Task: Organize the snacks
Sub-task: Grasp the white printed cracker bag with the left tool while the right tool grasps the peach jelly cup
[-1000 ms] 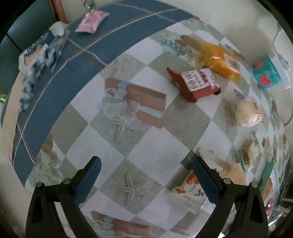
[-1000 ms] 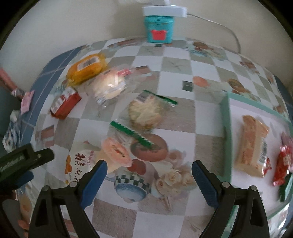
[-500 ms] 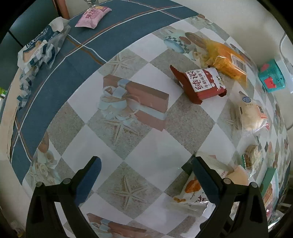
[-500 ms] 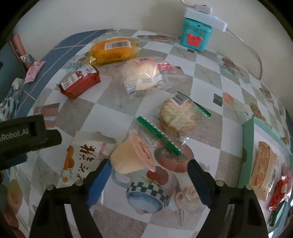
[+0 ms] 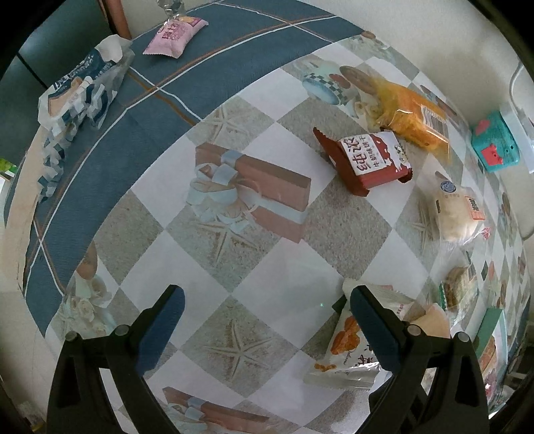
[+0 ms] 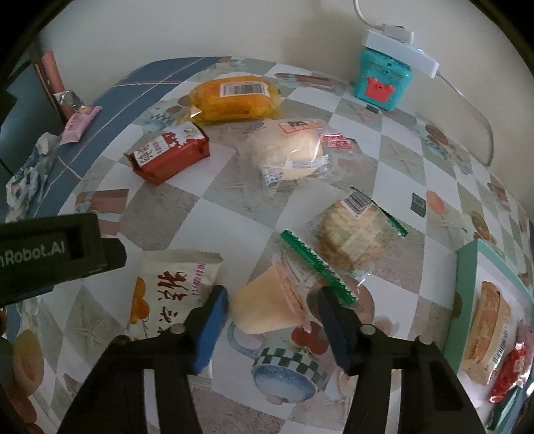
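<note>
Left wrist view: the left gripper (image 5: 263, 320) hangs wide open and empty above the tablecloth (image 5: 283, 267), which suggests it is waiting. The red pack (image 5: 367, 160) and orange pack (image 5: 414, 117) lie upper right, a pink sachet (image 5: 177, 31) at the top edge, and a white pouch (image 5: 347, 354) just past the right-hand finger.

Right wrist view: the right gripper (image 6: 272, 313) is closing around a peach jelly cup (image 6: 270, 305) lying on its side at lower centre; the pads straddle it but do not clearly press yet. Taking the cup across its body should keep it from rolling. The tray (image 6: 467, 287), at the right edge, already holds packets and looks like its destination.
</note>
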A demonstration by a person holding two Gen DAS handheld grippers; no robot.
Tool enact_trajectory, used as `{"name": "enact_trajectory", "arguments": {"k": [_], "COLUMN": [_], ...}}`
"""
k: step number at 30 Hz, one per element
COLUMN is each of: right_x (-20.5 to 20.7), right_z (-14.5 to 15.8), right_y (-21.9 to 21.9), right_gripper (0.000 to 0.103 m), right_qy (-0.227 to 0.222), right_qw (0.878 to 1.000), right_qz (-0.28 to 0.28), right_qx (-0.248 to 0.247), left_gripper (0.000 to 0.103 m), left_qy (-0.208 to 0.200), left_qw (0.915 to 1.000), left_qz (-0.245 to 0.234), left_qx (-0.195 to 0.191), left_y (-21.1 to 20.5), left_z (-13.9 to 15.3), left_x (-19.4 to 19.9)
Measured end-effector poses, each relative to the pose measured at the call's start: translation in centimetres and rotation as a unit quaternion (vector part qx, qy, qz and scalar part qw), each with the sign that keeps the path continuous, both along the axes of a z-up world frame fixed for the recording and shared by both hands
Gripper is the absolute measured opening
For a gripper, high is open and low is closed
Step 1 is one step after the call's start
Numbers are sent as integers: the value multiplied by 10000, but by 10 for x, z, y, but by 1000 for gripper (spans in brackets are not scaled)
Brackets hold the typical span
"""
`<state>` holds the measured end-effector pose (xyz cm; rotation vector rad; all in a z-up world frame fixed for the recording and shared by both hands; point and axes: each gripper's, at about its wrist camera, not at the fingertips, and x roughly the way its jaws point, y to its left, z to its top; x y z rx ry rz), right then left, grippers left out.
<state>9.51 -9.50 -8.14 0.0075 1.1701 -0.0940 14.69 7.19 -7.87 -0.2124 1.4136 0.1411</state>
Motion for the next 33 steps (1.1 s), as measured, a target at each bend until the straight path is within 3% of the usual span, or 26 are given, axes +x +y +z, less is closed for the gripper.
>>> {"name": "enact_trajectory", "arguments": {"k": [5, 13, 24, 30, 33], "right_x": [-3, -10, -32, -46, -52], "right_z": [1, 0, 1, 7, 13], "right_y": [-2, -21, -55, -71, -77], "right_gripper": [48, 48, 48, 48, 48], "right_qy": [-31, 29, 143, 116, 57], "right_qw": [9999, 9998, 9985, 9970, 9960], "right_qz": [5, -181, -506, -716, -810], "right_qx": [132, 126, 132, 280, 383], "left_gripper": [99, 99, 99, 75, 53], "left_qy": [5, 102, 296, 247, 168], "left_qw": [10000, 9983, 9945, 9931, 9928], "left_qz": [-63, -287, -959, -1142, -1186], "left_qx": [-17, -495, -304, -27, -16], "left_y": [-6, -24, -82, -105, -113], "left_z": [3, 3, -9, -9, -3], "left_x": [-1, -5, -15, -19, -21]}}
